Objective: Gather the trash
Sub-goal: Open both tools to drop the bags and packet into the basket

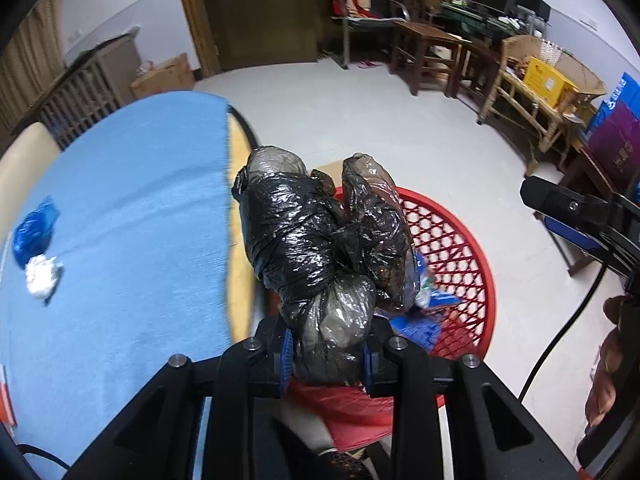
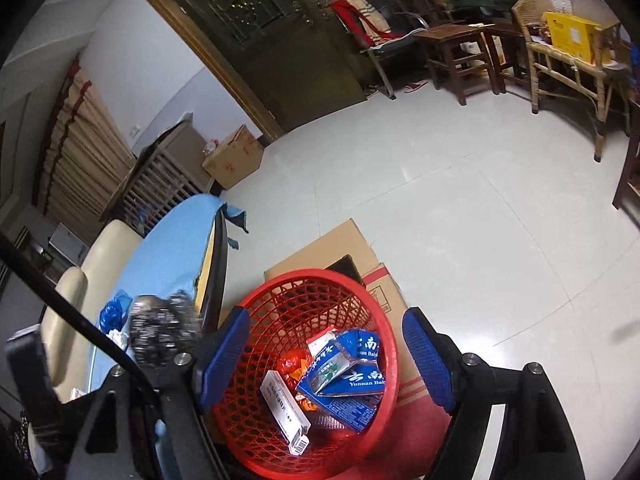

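Note:
My left gripper (image 1: pixel 326 356) is shut on a crumpled black plastic bag (image 1: pixel 320 248) and holds it above the near rim of the red mesh basket (image 1: pixel 452 240). My right gripper (image 2: pixel 326 364) is open and empty, its blue pads (image 2: pixel 428 360) spread wide just above the same basket (image 2: pixel 280 320). The basket holds a blue carton (image 2: pixel 348 376), a white box (image 2: pixel 284 408) and an orange wrapper (image 2: pixel 294 362). A blue bag scrap (image 1: pixel 34 232) and a white crumpled wad (image 1: pixel 42 276) lie on the blue-covered table (image 1: pixel 132 208). The black bag shows blurred at the left in the right wrist view (image 2: pixel 164 328).
The basket stands on a flat cardboard box (image 2: pixel 344 248) on the pale floor. A cream chair back (image 2: pixel 92 272) stands by the table. Wooden chairs and tables (image 1: pixel 432 52), a rattan bench (image 1: pixel 532 96) and a cardboard box (image 2: pixel 234 156) line the walls.

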`<state>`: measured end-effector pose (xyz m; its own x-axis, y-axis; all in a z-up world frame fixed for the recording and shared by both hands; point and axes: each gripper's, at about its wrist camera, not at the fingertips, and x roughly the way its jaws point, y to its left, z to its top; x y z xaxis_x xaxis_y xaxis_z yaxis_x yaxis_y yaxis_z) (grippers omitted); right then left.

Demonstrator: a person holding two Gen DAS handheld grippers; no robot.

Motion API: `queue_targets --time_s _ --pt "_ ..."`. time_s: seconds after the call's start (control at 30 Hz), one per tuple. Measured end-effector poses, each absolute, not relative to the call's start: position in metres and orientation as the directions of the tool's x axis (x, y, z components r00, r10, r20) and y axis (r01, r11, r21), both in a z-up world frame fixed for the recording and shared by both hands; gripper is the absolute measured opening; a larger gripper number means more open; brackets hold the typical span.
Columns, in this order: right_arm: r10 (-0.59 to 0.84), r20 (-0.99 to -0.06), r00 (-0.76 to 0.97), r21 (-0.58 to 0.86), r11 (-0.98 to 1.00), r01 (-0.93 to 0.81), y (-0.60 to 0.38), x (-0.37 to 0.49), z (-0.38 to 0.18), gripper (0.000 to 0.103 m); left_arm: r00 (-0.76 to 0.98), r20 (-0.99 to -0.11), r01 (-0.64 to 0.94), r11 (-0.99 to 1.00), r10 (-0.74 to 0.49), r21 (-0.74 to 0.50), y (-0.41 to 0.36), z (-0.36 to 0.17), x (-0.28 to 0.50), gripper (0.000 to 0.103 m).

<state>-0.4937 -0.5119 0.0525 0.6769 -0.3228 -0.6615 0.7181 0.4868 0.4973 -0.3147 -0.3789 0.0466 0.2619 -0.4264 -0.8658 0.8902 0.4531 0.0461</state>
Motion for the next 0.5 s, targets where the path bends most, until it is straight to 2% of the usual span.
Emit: queue_targets --time_s 0.07,0.3,0.5 --pt "-0.327 -0.661 0.675 0.496 0.484 0.721 -0.514 -0.494 0.054 0.081 0.254 -0.879 0.891 0.451 -0.404 0.05 -0.387 0.041 -0.312 0.08" --pt "-0.324 -0.666 0.672 0.491 0.488 0.722 -0.514 -0.485 0.057 0.081 0.277 -0.862 0.864 0.502 -0.425 0.03 -0.365 0.05 -0.29 0.082" --pt "-0.273 -0.676 0.684 0.481 0.539 0.691 -0.497 -0.445 0.056 0.081 0.326 -0.864 0.793 0.609 -0.383 0.029 -0.315 0.051 -0.249 0.082"
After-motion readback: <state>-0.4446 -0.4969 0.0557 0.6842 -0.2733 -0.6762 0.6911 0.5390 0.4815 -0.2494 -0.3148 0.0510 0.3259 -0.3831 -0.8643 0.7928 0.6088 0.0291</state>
